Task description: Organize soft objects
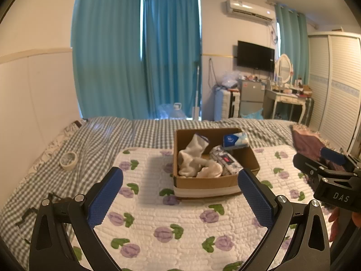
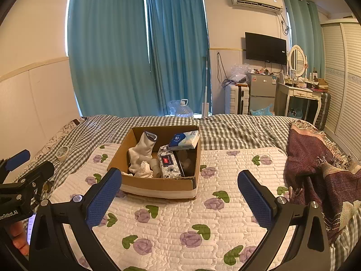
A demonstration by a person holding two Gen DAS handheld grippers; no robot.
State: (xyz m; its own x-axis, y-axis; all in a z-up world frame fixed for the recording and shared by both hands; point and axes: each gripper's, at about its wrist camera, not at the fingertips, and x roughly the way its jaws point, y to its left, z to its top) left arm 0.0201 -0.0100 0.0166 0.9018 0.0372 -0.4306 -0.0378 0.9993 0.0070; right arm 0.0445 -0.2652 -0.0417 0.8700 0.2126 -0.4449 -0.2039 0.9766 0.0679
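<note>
Both the left gripper (image 1: 180, 194) and right gripper (image 2: 179, 195) hover spread and empty over the floral pad (image 2: 171, 225), the cardboard box (image 2: 158, 186) at its far edge holding socks (image 2: 141, 152) and tissue packs (image 2: 185, 140), so packing looks done, unless the maroon throw (image 2: 315, 158) at the bed's right edge is next

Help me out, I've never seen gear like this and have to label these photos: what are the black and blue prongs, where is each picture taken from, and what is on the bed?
The prongs are two hand-held grippers, each carrying its own camera. One picture looks along the left gripper, the other along the right gripper. Both are open and hold nothing. On the bed, a flowered quilted mat carries a cardboard box containing white socks and tissue packs. A purple fringed throw lies to the right, and a tape roll on the left, on the checked sheet.
</note>
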